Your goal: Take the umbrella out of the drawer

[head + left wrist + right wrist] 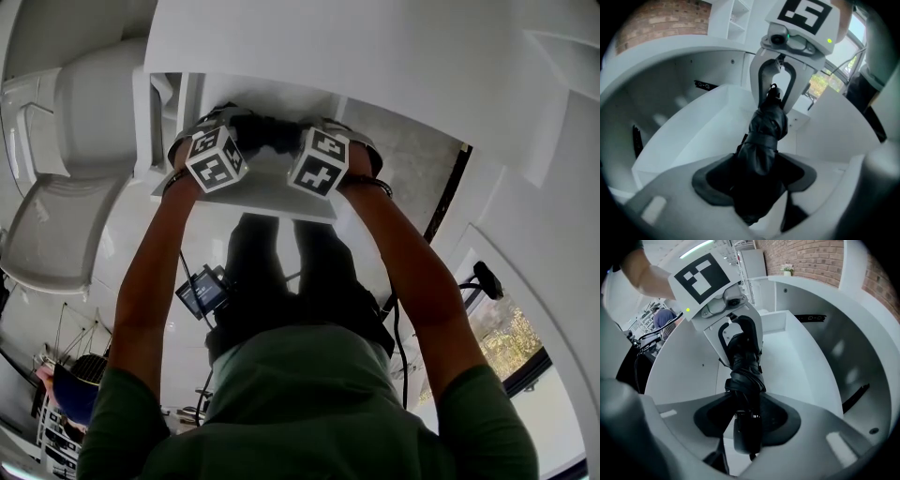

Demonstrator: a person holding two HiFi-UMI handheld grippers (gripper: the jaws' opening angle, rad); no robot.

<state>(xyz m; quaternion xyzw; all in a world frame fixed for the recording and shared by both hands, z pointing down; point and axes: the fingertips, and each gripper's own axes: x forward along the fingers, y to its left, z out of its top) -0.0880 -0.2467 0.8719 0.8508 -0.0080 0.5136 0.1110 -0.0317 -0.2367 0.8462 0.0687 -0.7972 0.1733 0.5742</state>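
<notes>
Closest to the head camera, a green-sleeved torso point(309, 403) fills the lower frame. Two bare forearms reach steeply down from it, each ending in a white cube printed with black square markers. Below the cubes, the left gripper point(754, 182) and the right gripper point(749, 420) point down into an open white drawer point(705, 124) with smooth, matt panels and a flat, bare floor. Between them lies a black folded fabric umbrella point(763, 136), set along the drawer with one gripper at each end. The left gripper's pale moulded jaws, lined with dark rubbery pads, are closed on the soft, crumpled canopy end, where the glossy folds bulge out past the pads. A flat strap point(761, 132) cinches the creased cloth tight a little further along. The right gripper's jaws are clamped on the other end, where a smooth, dark, cylindrical handle point(745, 437) pokes out below the bunched fabric. Whether the umbrella rests on the drawer floor or hangs just clear of it I cannot tell. Beyond the drawer's side wall, a thin black runner point(855, 397) slants across the curved white inside of the cabinet. A small dark label point(811, 317) sits higher on that same panel. Farthest off, a rough red brick wall point(820, 258) rises behind the white furniture.
</notes>
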